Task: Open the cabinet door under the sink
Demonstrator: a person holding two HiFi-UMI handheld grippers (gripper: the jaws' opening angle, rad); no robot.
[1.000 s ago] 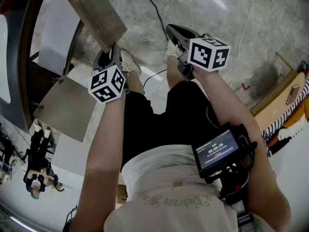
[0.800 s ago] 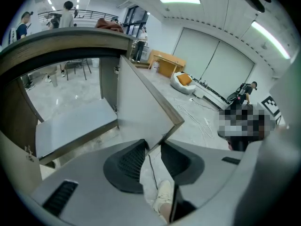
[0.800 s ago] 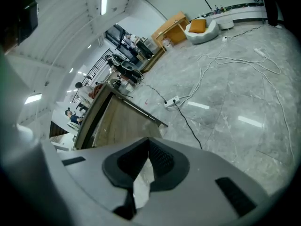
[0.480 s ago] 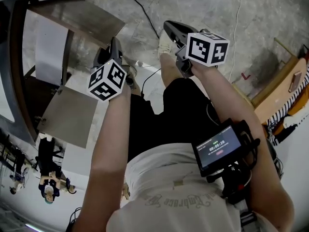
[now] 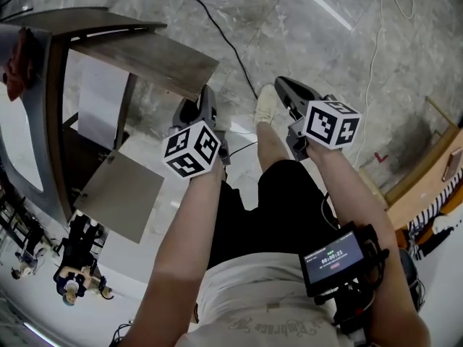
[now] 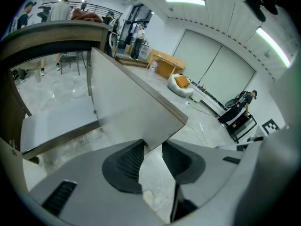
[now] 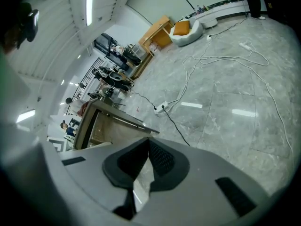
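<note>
Two doors of the wood-framed cabinet [image 5: 55, 129] stood swung out. Your left gripper's [image 6: 153, 147] jaws were opening, and the corner of the upper grey flat-panel cabinet door [image 6: 134, 105] lay between them, unclamped. Your right gripper [image 7: 148, 144] was clenched on nothing, well apart from that door, above the grey marble floor [image 5: 311, 42].

We look down on a grey marble floor [image 5: 304, 42]. A black cable [image 5: 217, 31] and a white cable [image 5: 373, 56] trail across it, and the cabinet [image 5: 56, 121] stands on it.
</note>
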